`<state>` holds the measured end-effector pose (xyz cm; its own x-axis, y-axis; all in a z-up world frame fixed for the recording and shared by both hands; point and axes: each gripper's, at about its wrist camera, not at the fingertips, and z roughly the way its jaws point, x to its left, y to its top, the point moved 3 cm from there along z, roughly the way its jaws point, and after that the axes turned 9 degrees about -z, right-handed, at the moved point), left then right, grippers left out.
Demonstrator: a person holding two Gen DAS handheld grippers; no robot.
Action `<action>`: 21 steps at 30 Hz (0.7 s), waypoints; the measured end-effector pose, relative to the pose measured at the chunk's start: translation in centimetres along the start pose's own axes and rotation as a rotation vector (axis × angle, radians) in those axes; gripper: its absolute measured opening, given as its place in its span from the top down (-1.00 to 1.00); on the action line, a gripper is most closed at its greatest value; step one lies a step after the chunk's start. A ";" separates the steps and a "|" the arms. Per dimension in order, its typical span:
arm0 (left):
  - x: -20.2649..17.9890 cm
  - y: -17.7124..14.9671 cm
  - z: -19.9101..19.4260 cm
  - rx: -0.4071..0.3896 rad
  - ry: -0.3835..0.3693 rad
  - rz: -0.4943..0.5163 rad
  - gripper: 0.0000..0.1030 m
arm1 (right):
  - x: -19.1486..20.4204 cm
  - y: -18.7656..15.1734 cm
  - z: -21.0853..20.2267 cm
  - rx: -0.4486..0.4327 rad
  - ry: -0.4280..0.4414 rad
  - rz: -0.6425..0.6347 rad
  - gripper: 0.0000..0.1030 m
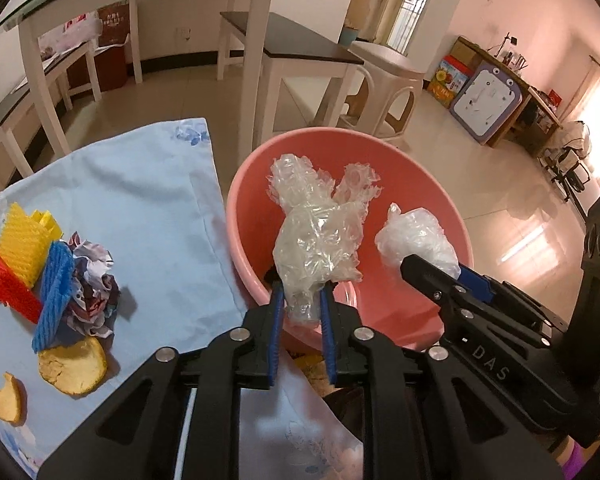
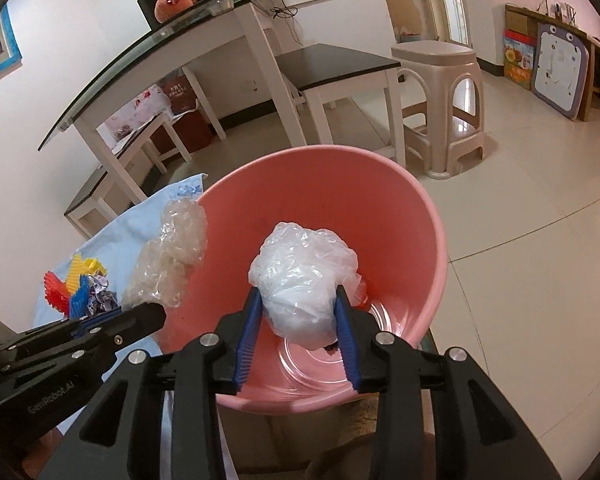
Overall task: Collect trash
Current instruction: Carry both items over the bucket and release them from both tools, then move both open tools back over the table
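A pink plastic basin (image 1: 236,200) (image 2: 436,240) stands right ahead of both grippers, beside a light blue cloth. My left gripper (image 1: 300,288) is shut on the neck of a crumpled clear plastic wad (image 1: 320,232) (image 2: 172,248), which hangs over the basin's near left side. My right gripper (image 2: 298,292) is shut on a balled white plastic bag (image 2: 300,276) (image 1: 416,236), held over the middle of the basin. Both blue pads touch the bag's sides. A small dark scrap and something red lie at the basin's bottom, partly hidden by the bag.
On the blue cloth (image 1: 140,200) to the left lie red, yellow and blue foam nets (image 1: 24,252), a crumpled printed paper (image 1: 92,280) and two pieces of yellow peel (image 1: 74,364). White tables (image 2: 256,28), a dark-topped bench (image 2: 340,60) and a beige stool (image 2: 440,92) stand beyond on the tiled floor.
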<state>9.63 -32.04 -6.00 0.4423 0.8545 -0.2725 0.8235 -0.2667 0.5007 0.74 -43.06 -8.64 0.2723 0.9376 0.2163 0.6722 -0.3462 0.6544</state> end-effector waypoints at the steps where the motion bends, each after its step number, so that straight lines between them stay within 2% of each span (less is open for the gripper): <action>1: 0.0 0.0 0.1 0.004 -0.005 -0.001 0.60 | -0.1 0.0 0.1 0.001 -0.003 0.001 0.25; 3: 0.1 0.0 0.0 0.006 -0.023 -0.004 0.53 | -0.2 0.0 0.1 0.003 -0.007 0.003 0.25; 4: 0.1 0.0 0.0 0.007 -0.034 -0.005 0.39 | -0.1 -0.1 0.1 0.003 -0.006 0.004 0.22; 6: 0.0 0.0 -0.2 0.000 -0.048 -0.009 0.31 | -0.3 -0.2 0.0 0.002 -0.011 0.006 0.07; 8: -0.1 -0.1 -0.4 -0.009 -0.060 -0.010 0.31 | -0.4 -0.2 -0.3 -0.009 -0.009 0.008 -0.04; 13: 0.0 0.0 -1.1 -0.025 -0.073 -0.018 0.31 | -0.3 -0.1 -0.5 -0.018 -0.007 0.009 -0.05; 21: 0.3 -1.0 -3.5 -0.077 -0.054 -0.013 0.31 | 1.2 -0.2 -1.9 -0.044 0.019 -0.017 -0.05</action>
<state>7.67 -29.94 -3.69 0.4519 0.8317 -0.3225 0.8006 -0.2186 0.5580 -0.36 -41.85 -7.16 0.2474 0.9441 0.2179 0.6455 -0.3284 0.6895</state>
